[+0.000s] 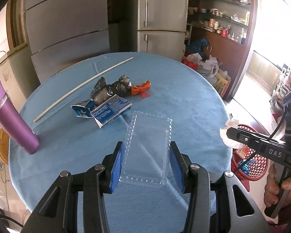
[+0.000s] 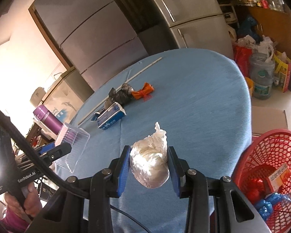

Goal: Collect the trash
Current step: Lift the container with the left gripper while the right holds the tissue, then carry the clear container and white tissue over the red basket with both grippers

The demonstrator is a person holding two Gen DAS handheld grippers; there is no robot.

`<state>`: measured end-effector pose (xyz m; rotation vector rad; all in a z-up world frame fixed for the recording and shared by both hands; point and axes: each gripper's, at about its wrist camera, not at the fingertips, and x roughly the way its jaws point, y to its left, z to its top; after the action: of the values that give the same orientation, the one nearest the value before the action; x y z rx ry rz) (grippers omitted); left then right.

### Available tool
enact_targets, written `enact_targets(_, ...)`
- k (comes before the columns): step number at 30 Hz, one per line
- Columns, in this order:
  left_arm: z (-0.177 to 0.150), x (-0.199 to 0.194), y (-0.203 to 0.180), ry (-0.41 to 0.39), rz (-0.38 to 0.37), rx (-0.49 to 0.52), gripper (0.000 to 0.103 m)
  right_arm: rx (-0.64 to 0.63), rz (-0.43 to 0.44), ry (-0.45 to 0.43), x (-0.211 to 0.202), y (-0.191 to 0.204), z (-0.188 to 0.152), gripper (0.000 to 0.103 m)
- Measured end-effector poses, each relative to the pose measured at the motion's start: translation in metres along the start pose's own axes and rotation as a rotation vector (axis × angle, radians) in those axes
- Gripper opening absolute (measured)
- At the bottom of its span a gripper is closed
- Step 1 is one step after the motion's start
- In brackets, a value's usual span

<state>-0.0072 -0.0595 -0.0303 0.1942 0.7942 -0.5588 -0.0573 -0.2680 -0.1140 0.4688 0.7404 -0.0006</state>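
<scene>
Round table (image 1: 184, 97) with blue cloth, 2 grey fridges (image 1: 161, 15) behind it. Red mesh basket (image 2: 271, 155) sits off the table edge on the right, already holding a red wrapper, blue plastic and a printed card. Purple bottle (image 1: 11, 120) stands at the table's left side. Left gripper (image 1: 147, 157) clenched on clear plastic tray (image 1: 148, 145), blue pads on its 2 long sides, tray lifted off the cloth. Right gripper (image 2: 149, 165) clamped on crumpled white bag wad (image 2: 151, 163), near the basket. Still on the table mid-cloth: torn blue carton (image 1: 108, 110), black foil wrapper (image 1: 110, 89), orange wrapper (image 1: 140, 88), and a long white stick (image 1: 83, 86) behind them.
</scene>
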Motion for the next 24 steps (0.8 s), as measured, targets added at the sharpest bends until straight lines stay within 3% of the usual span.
enact_targets(24,0.012,-0.008,-0.043,-0.015,-0.006,0.083,0.047,0.074,-0.032,-0.073,-0.044,-0.038,-0.006,0.040)
